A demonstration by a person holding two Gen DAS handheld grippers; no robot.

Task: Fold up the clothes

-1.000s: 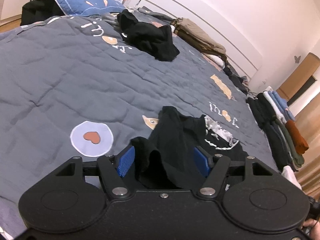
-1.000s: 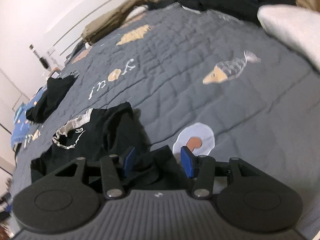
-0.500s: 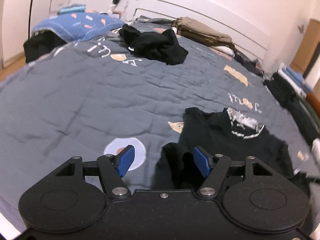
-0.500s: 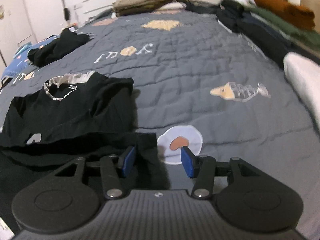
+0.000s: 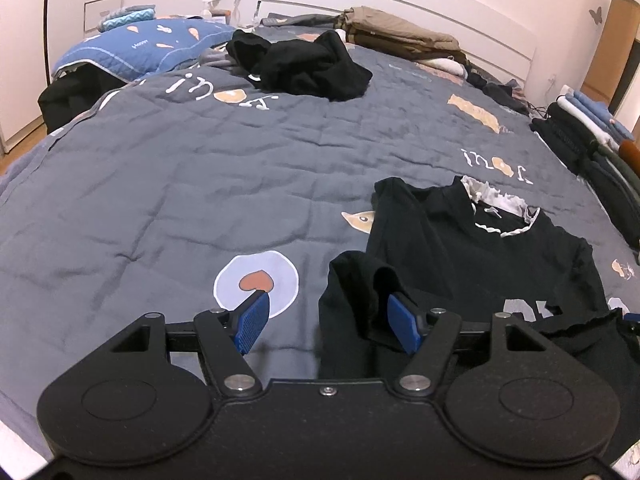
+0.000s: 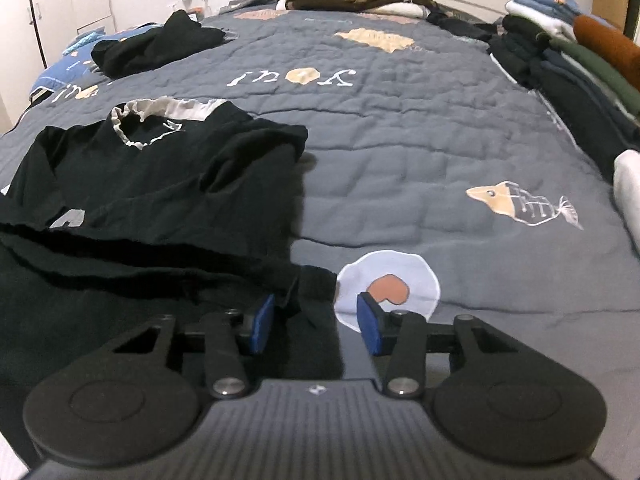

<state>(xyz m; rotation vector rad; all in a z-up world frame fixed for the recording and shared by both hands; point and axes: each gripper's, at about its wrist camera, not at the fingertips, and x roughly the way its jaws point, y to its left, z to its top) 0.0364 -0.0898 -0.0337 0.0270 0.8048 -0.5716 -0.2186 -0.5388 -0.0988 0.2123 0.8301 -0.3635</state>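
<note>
Fabric of the black T-shirt [image 5: 480, 248] lay crumpled on the grey quilted bedspread [image 5: 200, 184], its hem corners between the spread, released fingers of the left gripper [image 5: 326, 322] and right gripper [image 6: 316, 324]. Only the right view showed the embroidered fish [image 6: 524, 205]; only the left showed the blue pillow [image 5: 136, 46]. Folded stacks [image 6: 568, 60] lined the bed's edge by white walls.

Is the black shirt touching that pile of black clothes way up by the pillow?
Apart. In the left wrist view, bare grey quilt lies between the black shirt and the black pile.
</note>
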